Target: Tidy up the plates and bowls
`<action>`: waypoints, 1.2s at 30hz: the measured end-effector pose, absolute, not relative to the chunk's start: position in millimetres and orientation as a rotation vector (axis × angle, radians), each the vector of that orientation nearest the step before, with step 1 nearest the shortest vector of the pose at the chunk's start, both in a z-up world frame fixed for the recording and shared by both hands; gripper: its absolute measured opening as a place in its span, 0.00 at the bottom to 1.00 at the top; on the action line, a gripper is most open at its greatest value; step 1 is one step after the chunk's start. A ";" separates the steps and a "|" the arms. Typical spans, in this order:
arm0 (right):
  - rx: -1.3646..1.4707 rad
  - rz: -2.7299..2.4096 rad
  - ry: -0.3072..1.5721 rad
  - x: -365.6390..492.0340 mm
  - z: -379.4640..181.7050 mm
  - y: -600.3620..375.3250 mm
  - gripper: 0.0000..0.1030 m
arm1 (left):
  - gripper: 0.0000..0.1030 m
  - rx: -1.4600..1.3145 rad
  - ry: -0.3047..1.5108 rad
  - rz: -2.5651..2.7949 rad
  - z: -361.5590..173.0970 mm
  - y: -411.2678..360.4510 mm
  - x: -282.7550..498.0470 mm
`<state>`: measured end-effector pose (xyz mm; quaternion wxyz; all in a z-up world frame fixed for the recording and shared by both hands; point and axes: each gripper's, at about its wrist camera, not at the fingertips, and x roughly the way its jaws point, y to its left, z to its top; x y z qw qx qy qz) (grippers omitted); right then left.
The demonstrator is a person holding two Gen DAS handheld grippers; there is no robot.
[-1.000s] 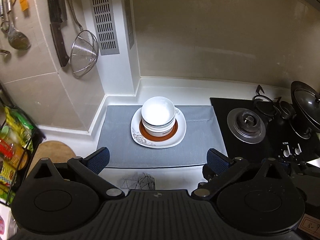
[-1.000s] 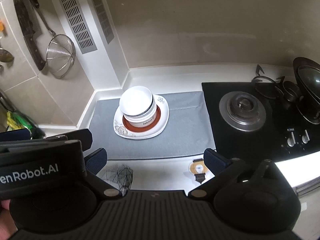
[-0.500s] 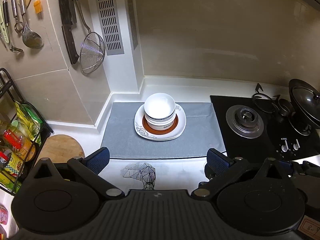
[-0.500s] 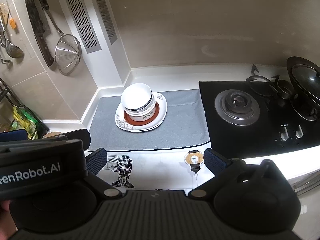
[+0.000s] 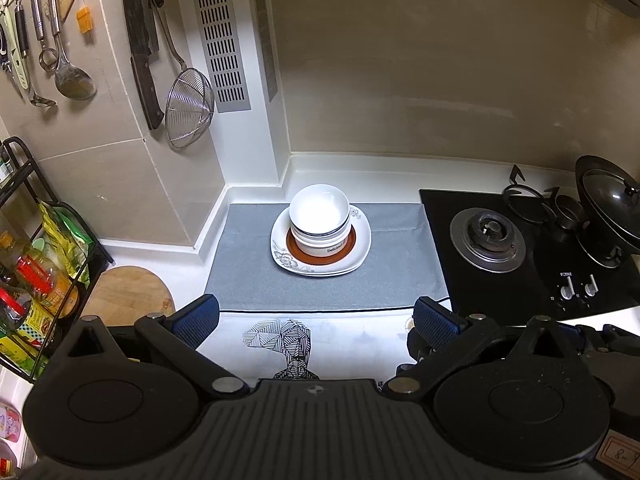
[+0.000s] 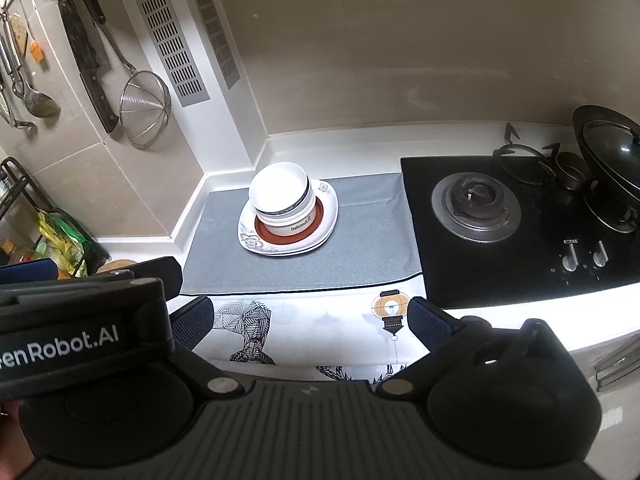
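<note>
both grippers have drawn back from the counter since a second ago. left gripper [image 5: 316,318] and right gripper [image 6: 308,318] stand spread, empty; stacked bowls [image 5: 320,220] on plates [image 5: 362,246] sit well ahead, on the grey mat [image 5: 248,264].

A stack of bowls [image 5: 319,216] stands on a stack of plates [image 5: 320,258], which lies on a mat [image 5: 396,280] on the countertop [image 5: 360,168]. The gas stove [image 5: 486,239] is to the right of the mat, with a wok [image 5: 608,204] at its far right. A strainer [image 5: 188,108] and a cleaver [image 5: 140,40] hang on the wall to the left. A cutting board [image 5: 128,296] lies left of the mat, beside a rack [image 5: 28,220].
</note>
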<state>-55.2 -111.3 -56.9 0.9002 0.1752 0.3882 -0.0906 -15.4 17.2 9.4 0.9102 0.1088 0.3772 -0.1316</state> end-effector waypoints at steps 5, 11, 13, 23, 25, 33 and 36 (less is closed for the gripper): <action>0.368 -0.187 0.803 -59.9 -57.5 -114.8 1.00 | 1.00 0.231 0.778 -0.272 9.1 14.1 -20.8; 0.376 -0.188 0.803 -65.1 -58.7 -118.5 1.00 | 1.00 0.240 0.777 -0.271 8.3 9.7 -26.4; 0.375 -0.188 0.803 -66.9 -58.9 -120.7 1.00 | 1.00 0.240 0.776 -0.271 8.0 8.4 -28.2; 0.373 -0.186 0.801 -70.1 -58.3 -125.7 1.00 | 1.00 0.247 0.777 -0.276 9.0 5.3 -29.2; 0.374 -0.185 0.802 -70.0 -58.4 -125.6 1.00 | 1.00 0.248 0.778 -0.274 8.7 4.8 -29.5; 0.374 -0.187 0.798 -69.7 -56.5 -127.4 1.00 | 1.00 0.256 0.775 -0.281 9.3 2.9 -29.2; 0.371 -0.193 0.794 -70.3 -56.4 -125.7 1.00 | 1.00 0.258 0.774 -0.289 9.2 2.2 -28.7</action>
